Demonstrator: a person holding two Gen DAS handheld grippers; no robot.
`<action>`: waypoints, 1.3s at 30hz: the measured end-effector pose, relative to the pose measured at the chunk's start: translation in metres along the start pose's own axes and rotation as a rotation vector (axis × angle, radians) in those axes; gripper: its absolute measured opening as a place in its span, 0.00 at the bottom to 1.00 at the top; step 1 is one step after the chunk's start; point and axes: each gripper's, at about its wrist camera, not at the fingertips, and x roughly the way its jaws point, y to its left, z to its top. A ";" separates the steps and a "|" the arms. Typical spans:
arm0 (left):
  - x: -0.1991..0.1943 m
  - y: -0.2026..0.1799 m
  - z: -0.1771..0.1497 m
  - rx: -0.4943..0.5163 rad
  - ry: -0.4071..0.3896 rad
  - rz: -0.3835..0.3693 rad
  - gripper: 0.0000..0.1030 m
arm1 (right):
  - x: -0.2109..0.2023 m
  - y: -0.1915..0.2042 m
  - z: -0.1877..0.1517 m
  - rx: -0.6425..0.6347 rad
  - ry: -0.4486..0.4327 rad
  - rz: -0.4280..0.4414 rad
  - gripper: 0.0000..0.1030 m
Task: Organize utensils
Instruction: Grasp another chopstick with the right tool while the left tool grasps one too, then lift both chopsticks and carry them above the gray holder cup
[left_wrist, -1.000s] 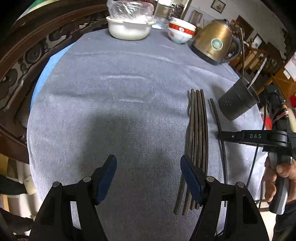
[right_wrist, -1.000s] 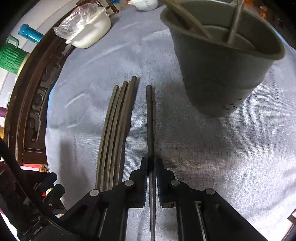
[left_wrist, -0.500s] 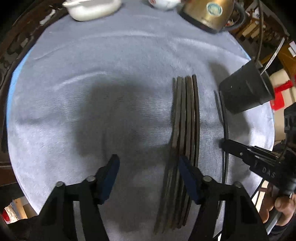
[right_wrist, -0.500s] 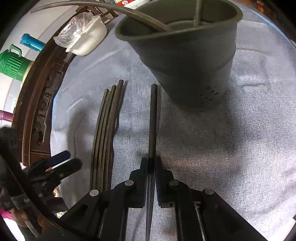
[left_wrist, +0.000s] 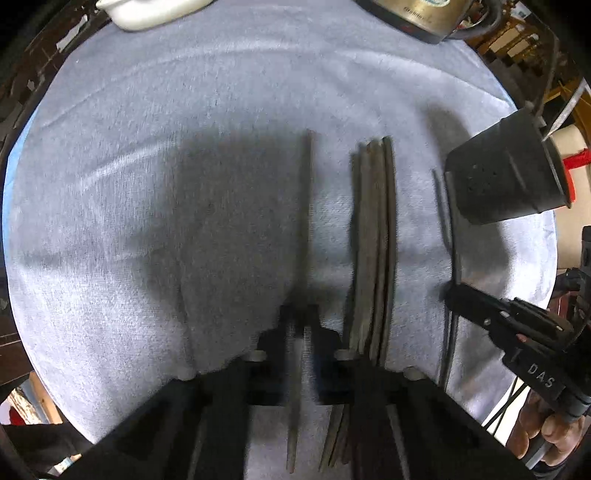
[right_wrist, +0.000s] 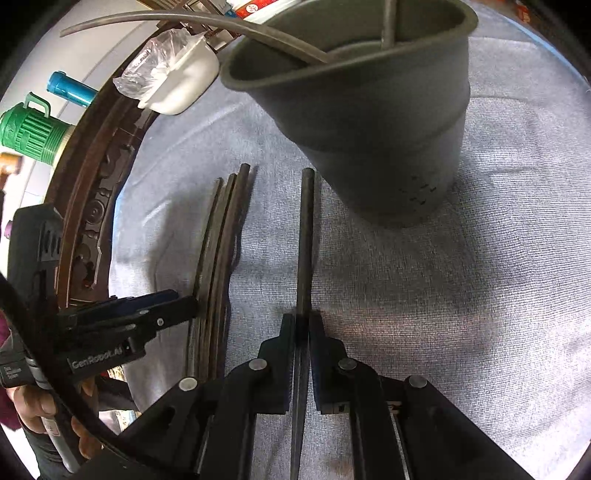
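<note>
My left gripper is shut on one dark chopstick, held apart from the bundle of several chopsticks lying on the grey cloth. My right gripper is shut on another chopstick, whose tip points toward the base of the dark grey utensil cup. The cup holds a few utensils. The cup and the right gripper also show at the right of the left wrist view. The left gripper shows beside the bundle in the right wrist view.
A gold kettle and a white dish stand at the far side of the round table. The dish with plastic wrap shows again in the right wrist view, near a green jug. A carved wooden rim borders the cloth.
My left gripper has closed on one chopstick from the bundle and drawn it to the left. My right gripper, still holding its chopstick, has moved closer to the cup.
</note>
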 end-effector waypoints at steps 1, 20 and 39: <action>-0.001 0.003 -0.001 -0.002 0.001 -0.006 0.06 | 0.000 0.000 0.001 0.000 0.002 0.001 0.10; 0.002 0.040 0.019 -0.055 0.090 -0.016 0.17 | 0.016 0.028 0.033 -0.051 0.170 -0.159 0.11; -0.085 0.098 -0.022 -0.230 -0.307 -0.201 0.05 | -0.048 0.073 -0.011 -0.172 -0.104 -0.072 0.07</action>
